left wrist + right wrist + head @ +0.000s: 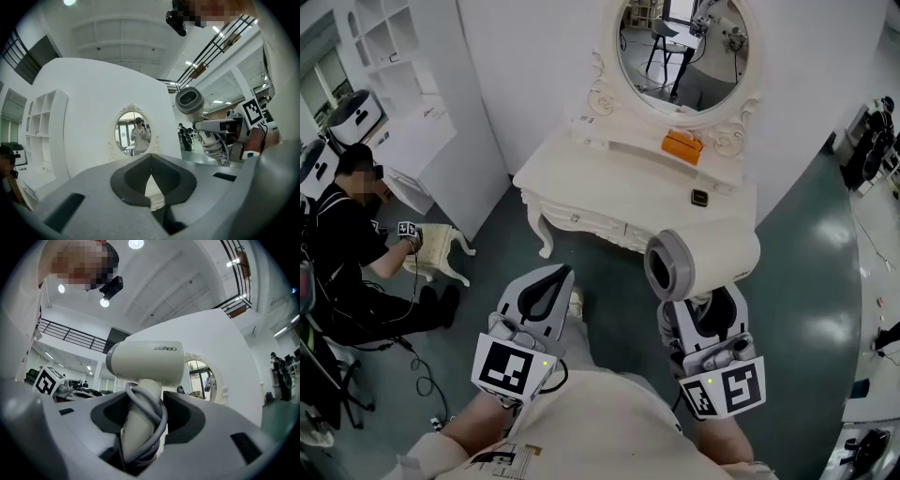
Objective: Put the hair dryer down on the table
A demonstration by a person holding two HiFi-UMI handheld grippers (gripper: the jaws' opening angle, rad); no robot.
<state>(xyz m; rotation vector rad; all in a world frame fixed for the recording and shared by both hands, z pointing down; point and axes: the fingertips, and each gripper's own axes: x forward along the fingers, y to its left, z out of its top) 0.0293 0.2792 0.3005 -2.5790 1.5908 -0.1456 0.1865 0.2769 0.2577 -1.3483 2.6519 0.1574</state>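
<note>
A white hair dryer [703, 261] with a grey rear end is held up in front of the white dressing table [609, 192]. My right gripper [703, 314] is shut on its handle [140, 420], and the grey cord is wrapped round that handle. In the right gripper view the dryer's barrel [147, 359] lies crosswise above the jaws. My left gripper [546, 292] hangs to the left, shut with nothing in it; in its own view the tips [151, 174] meet, and the dryer [190, 101] shows at the upper right.
On the dressing table are an orange box [682, 145] and a small dark object [700, 198], under an oval mirror [682, 47]. A person [347, 253] sits on the floor at the left beside a white stool [436, 248]. White shelving [394, 56] stands behind.
</note>
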